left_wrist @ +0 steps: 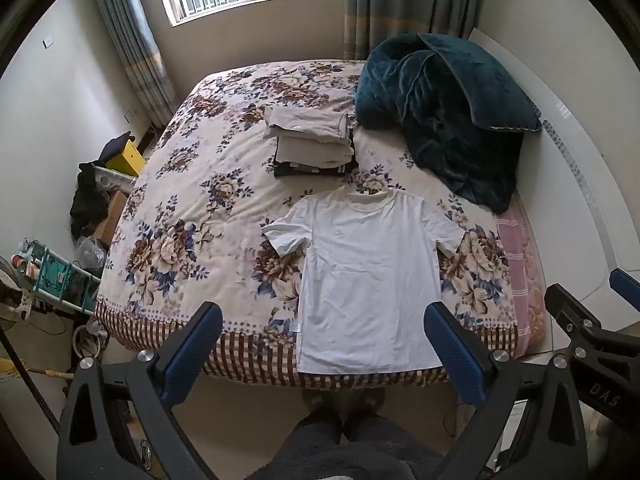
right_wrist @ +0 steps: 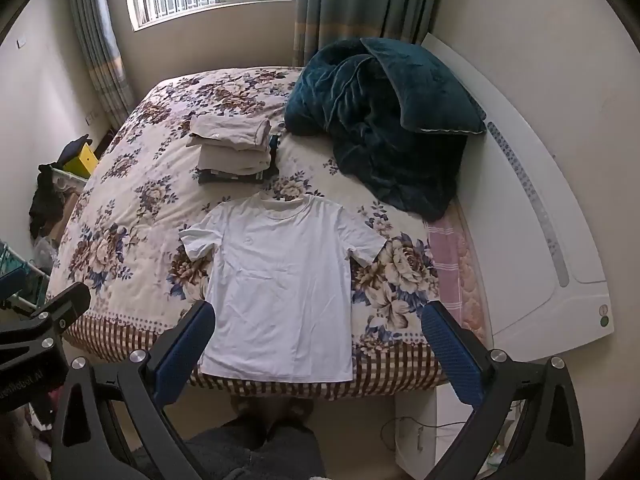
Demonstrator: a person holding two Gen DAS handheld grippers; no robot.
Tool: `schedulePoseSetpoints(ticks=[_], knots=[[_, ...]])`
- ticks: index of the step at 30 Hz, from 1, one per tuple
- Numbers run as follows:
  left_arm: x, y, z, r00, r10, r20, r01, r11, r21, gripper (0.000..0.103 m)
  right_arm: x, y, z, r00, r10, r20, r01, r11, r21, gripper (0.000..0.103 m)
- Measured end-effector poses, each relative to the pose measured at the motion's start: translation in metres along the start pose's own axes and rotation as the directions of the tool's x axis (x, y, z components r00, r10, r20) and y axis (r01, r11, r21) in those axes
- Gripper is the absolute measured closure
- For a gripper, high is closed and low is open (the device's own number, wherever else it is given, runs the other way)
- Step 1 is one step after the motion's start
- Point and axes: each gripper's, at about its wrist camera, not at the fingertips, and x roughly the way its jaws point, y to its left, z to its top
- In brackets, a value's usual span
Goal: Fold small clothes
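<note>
Now | left gripper (left_wrist: 322, 330), right gripper (right_wrist: 318, 330) tilted down | jaws wide, empty | white T-shirt (left_wrist: 370, 276) flat

The dark bottom garment (left_wrist: 312, 170) of the folded stack is mostly covered by beige folded clothes (left_wrist: 308, 136). The white T-shirt's small hem label (left_wrist: 295, 327) cannot be read.

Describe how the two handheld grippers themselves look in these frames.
Both are black frames with triangular cut-outs and round silver bolts. The left gripper and the right gripper each carry two long fingers faced with blue textured pads. White lettering shows on the neighbouring gripper's frame in each view. No hands or sleeves show.
</note>
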Motion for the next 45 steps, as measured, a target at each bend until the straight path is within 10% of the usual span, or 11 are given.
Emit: schedulePoseSetpoints(ticks=[45], knots=[[-0.023,0.016,-0.010,0.999,-0.011,0.041,0.012,1.000,-0.021,0.000,-0.044,-0.010,0.007,0.999,-0.008,0.045,0.008,1.000,-0.006,0.000]])
